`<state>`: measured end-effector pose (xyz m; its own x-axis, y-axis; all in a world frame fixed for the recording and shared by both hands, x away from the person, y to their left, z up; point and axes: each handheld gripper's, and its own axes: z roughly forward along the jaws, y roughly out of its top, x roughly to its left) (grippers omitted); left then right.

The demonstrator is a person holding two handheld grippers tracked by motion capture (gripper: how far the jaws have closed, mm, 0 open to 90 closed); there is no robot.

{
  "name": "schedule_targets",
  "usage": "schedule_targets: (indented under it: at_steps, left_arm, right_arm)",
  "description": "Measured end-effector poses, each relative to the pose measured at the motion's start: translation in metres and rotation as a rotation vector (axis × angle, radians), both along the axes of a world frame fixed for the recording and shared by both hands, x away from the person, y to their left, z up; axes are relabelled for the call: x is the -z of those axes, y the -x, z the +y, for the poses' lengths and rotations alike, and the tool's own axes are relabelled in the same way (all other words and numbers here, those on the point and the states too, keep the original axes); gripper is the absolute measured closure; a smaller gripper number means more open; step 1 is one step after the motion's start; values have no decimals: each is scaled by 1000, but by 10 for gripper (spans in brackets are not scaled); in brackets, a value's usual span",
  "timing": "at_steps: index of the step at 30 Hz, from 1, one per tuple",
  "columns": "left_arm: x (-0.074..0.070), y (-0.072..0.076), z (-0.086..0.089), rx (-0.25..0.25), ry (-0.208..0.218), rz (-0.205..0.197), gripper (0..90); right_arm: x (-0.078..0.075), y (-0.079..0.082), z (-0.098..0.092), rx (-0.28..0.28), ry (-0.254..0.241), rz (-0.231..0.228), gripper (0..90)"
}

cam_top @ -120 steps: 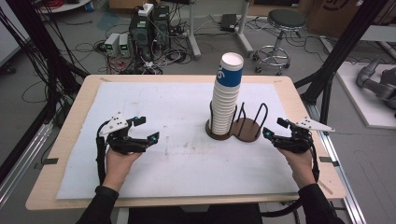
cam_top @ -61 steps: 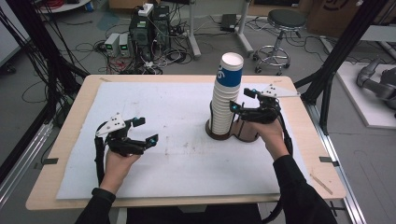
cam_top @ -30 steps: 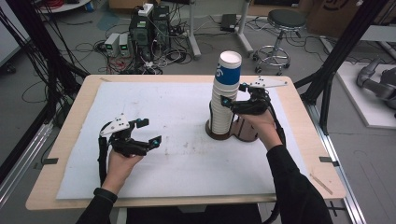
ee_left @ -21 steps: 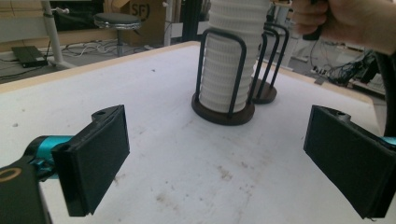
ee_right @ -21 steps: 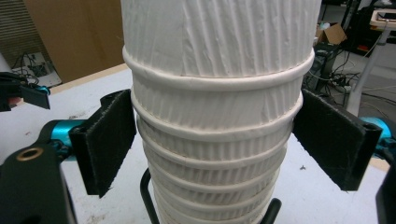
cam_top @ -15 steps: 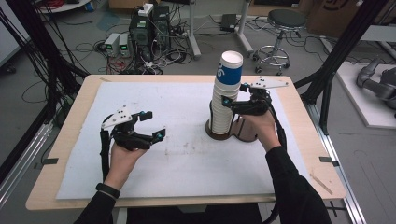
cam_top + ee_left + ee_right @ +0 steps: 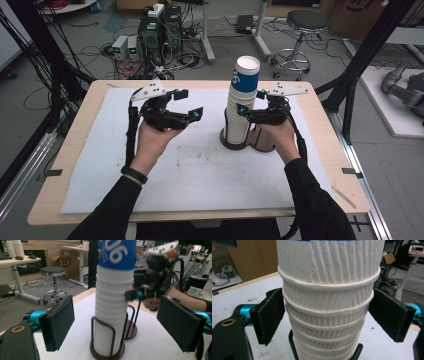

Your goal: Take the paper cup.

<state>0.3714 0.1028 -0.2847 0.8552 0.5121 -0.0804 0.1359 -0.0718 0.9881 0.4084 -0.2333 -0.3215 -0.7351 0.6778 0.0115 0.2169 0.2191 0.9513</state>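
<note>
Stack of paper cups [image 7: 243, 102] stood in a wire holder [image 7: 248, 140] right of frame centre. Right gripper [image 7: 248, 111] straddled it, pads [image 7: 270, 315] against the ribbed sides. Left gripper [image 7: 189, 106], centre-left, had just been closing, part-open on nothing.

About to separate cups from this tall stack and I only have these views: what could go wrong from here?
1. The cup stack stands tall in a small wire holder; a sideways pull may tip it.
2. The right gripper brackets several nested rims, so several cups might lift.
3. The left gripper, its jaws just closing on nothing, could knock the stack.
</note>
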Motion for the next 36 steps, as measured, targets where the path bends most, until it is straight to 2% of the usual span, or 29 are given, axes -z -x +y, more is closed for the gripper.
schedule_targets:
  at_steps: [3, 4, 6, 8, 10, 11, 12, 13, 15, 18, 21, 25, 32, 34, 36]
  left_arm:
    - [-15, -11, -17, 17, -20, -2, 144]
    - [-15, -11, -17, 17, -20, -2, 144]
    - [-24, -19, -29, 21, -24, 2, 144]
    - [-34, -32, -44, 47, 17, 15, 144]
    - [-36, -36, -50, 54, 31, 20, 144]
    - [-41, -43, -60, 56, 49, 22, 144]
    - [-41, -43, -60, 56, 49, 22, 144]
    - [-46, -48, -69, 49, 39, 15, 144]
    - [-49, -52, -75, 41, 36, 14, 144]
    - [-56, -62, -91, 58, 26, 32, 144]
    - [-59, -67, -96, 59, 24, 36, 144]
    - [-62, -76, -104, 68, 14, 65, 144]
    - [-63, -81, -105, 62, 20, 61, 144]
    - [-65, -83, -108, 78, 19, 75, 176]
    - [-66, -83, -110, 81, 18, 67, 197]
  right_arm:
    - [0, 0, 0, 3, -1, 1, 145]
    - [0, 0, 0, 3, -1, -2, 145]
    - [0, 0, 1, 4, 0, -2, 145]
    - [0, 0, 1, 8, 2, -7, 145]
    - [0, 0, 1, 8, 4, -9, 146]
    - [0, 0, 1, 8, 1, -6, 146]
    - [0, 0, 1, 8, 0, -8, 146]
    - [0, 0, 1, 11, 0, -7, 146]
    - [0, 0, 1, 14, -2, -9, 146]
    - [0, 0, 2, 14, 3, -14, 146]
    - [-1, 1, 1, 14, 7, -14, 146]
    - [0, 1, 2, 16, 8, -17, 147]
    - [0, 1, 2, 16, 7, -15, 147]
    - [0, 2, 3, 18, 11, -19, 147]
    - [0, 2, 3, 20, 10, -16, 147]
